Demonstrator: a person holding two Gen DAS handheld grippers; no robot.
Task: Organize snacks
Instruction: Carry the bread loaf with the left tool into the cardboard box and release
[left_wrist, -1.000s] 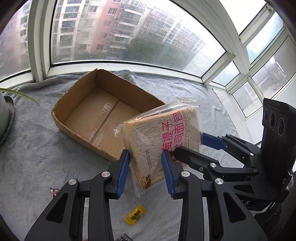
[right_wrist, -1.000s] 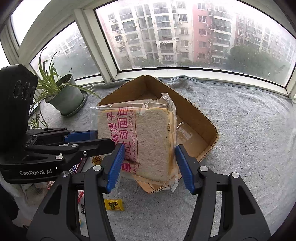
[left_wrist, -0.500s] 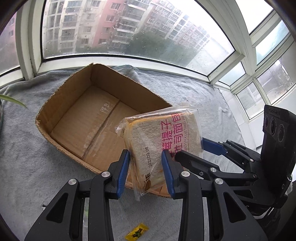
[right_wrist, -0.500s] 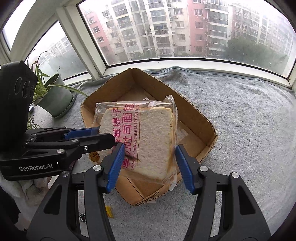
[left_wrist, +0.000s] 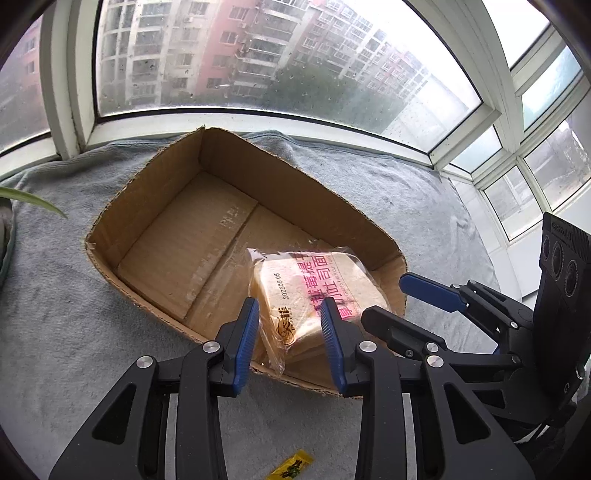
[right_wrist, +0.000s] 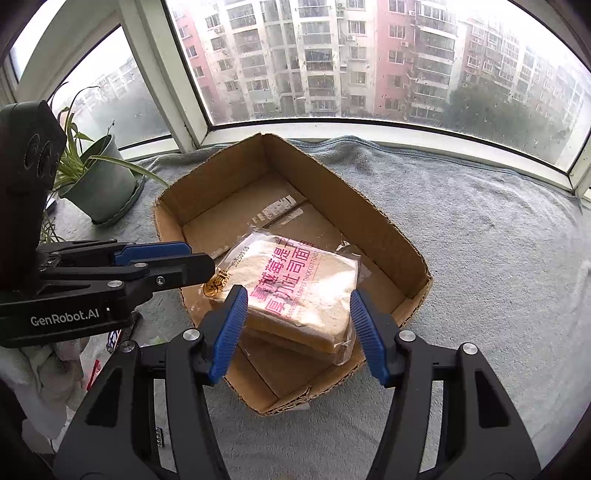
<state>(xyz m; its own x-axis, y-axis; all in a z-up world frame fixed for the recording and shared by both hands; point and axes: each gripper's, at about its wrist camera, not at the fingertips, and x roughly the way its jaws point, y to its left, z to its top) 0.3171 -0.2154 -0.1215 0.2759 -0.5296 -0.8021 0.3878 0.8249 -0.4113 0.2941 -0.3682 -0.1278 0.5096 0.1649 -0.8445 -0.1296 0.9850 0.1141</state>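
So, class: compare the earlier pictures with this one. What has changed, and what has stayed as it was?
The bagged toast was carried down from above the cardboard box into it, tipping from upright to nearly flat. Unchanged: the left claw and right claw both still grip it, and the box stays put on the grey cloth.

Both cameras ride on handheld grippers, looking steeply down and forward along the fingers, close above the box (left_wrist: 147, 206). The left view faces the box from its left, catching the right gripper (left_wrist: 380, 295) at right. The right view mirrors it. Both share box, bread (right_wrist: 295, 288), blanket (right_wrist: 480, 258), windows.
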